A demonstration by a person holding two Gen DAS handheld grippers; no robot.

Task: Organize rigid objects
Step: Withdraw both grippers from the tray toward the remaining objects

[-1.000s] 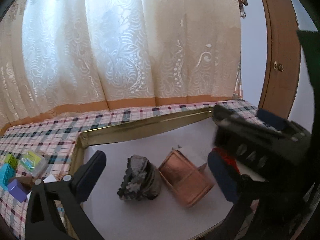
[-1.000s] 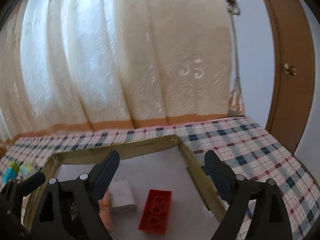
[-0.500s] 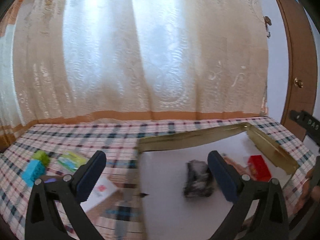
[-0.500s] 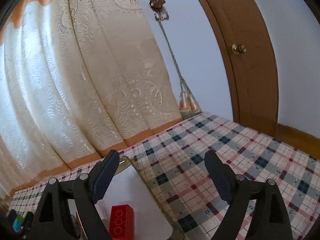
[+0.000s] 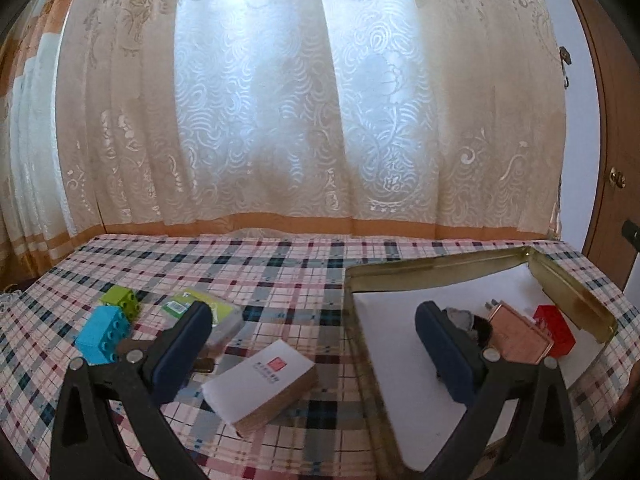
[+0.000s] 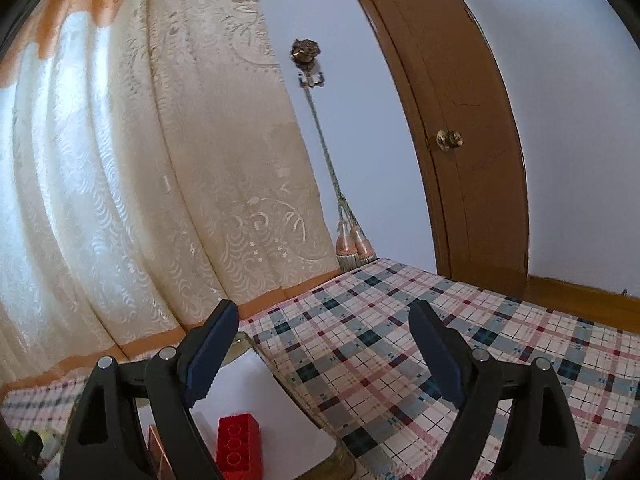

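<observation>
On the plaid tablecloth [image 5: 280, 280], a white-topped brown rectangular card box [image 5: 260, 384] lies between the wide-apart, empty left gripper [image 5: 312, 348]; right gripper [image 6: 320, 354] likewise gapes

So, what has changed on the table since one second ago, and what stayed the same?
Both views swung apart. The left gripper turned left, from above the tray to the card deck and the blue brick. The right gripper turned right, toward the door. Nothing was grasped or released; both stayed open. The red brick remains in the tray.
</observation>
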